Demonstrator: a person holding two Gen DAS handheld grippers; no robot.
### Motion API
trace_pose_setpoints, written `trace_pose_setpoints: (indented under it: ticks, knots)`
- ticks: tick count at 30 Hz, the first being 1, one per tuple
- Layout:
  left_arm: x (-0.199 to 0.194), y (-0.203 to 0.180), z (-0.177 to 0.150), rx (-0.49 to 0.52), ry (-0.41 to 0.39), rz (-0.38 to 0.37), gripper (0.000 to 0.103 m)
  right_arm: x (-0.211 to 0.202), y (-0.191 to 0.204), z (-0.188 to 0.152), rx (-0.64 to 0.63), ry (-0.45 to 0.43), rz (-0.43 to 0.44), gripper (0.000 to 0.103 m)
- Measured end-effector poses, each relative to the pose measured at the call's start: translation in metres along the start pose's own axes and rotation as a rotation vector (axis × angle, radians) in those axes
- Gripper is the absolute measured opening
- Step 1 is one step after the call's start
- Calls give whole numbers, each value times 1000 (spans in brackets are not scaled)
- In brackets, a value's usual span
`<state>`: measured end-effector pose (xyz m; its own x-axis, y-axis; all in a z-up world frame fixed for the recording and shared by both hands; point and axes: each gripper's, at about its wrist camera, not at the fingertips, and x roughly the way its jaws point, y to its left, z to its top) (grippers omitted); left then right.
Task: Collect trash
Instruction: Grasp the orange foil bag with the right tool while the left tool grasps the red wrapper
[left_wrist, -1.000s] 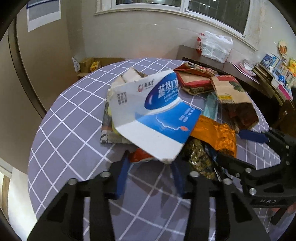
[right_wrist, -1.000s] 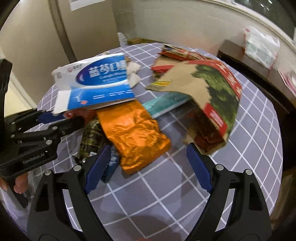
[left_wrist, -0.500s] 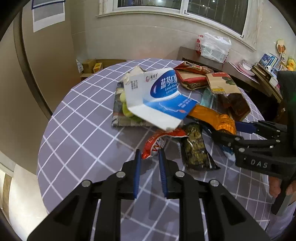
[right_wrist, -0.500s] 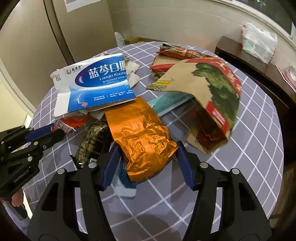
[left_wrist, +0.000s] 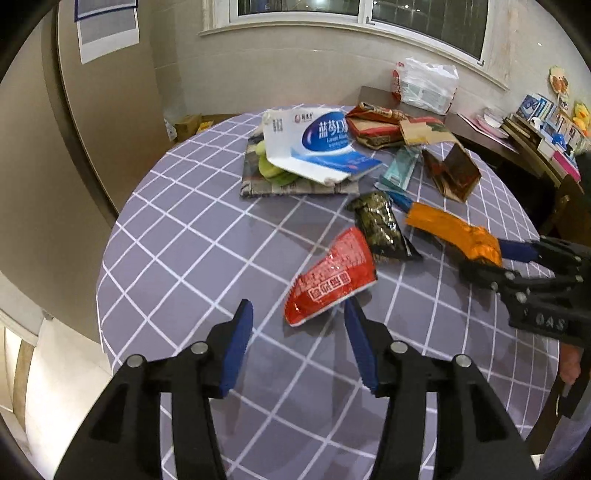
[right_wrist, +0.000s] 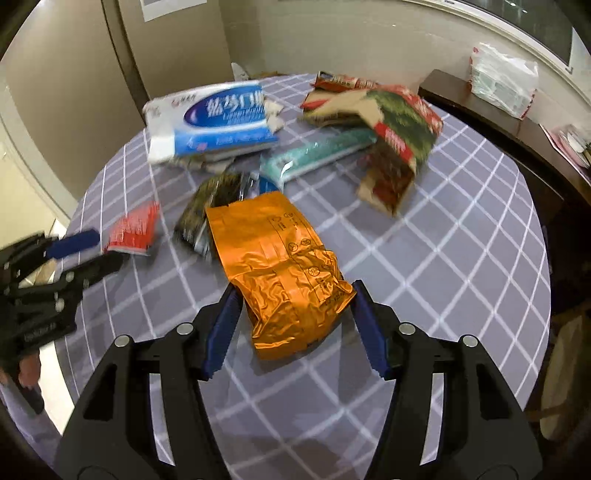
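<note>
Left gripper (left_wrist: 295, 332) is opening at lower centre, its pads off the red wrapper (left_wrist: 332, 277) lying between them. Right gripper (right_wrist: 291, 317) is clamping the orange foil bag (right_wrist: 284, 273) (creased); the blue-and-white box (right_wrist: 218, 118) is sitting upper left.

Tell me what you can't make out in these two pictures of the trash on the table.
- Green round things, left wrist view: mostly hidden under the blue and white box; cannot tell what they are.
- Red wrapper, right wrist view: blurred, print unreadable.
- Dark wrapper, right wrist view: partly behind the orange bag.
- Hand at the left tongs, right wrist view: cut off by the edge.
</note>
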<state>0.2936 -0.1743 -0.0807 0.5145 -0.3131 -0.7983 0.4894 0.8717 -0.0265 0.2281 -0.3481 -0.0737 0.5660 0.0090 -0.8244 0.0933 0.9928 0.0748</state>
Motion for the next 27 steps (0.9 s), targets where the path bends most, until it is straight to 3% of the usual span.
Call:
trace_pose_setpoints:
  ticks: [2,3,5,7,11,12,13,15,16,27]
  knots:
    - [4,2,2,-4,1,6,51,0,2,-6,-15,1,-19,65]
    - [7,2,3,-2,3,13,51,0,5,-8,-36,-2,-37,75]
    - [16,1,10,15,9,24,52,0,12,-11,-93,-33,-109,81]
    - [20,-3,15,44,-1,31,64,3,12,-8,-108,-36,-112,81]
    - [28,-9,23,77,-5,-5,64,10,8,-1,-96,-30,-76,81]
    - [30,-11,25,85,-5,-4,60,10,7,0,-90,-27,-69,81]
    - [31,-15,26,99,-16,0,44,12,5,1,-77,-21,-58,81]
    - [30,-18,28,102,-19,-17,24,12,1,3,-60,-19,-30,60]
    - [29,-18,28,96,-11,-17,24,10,2,3,-63,-22,-47,54]
    - [11,-7,10,22,-2,4,22,-2,3,-4,-31,-15,-58,54]
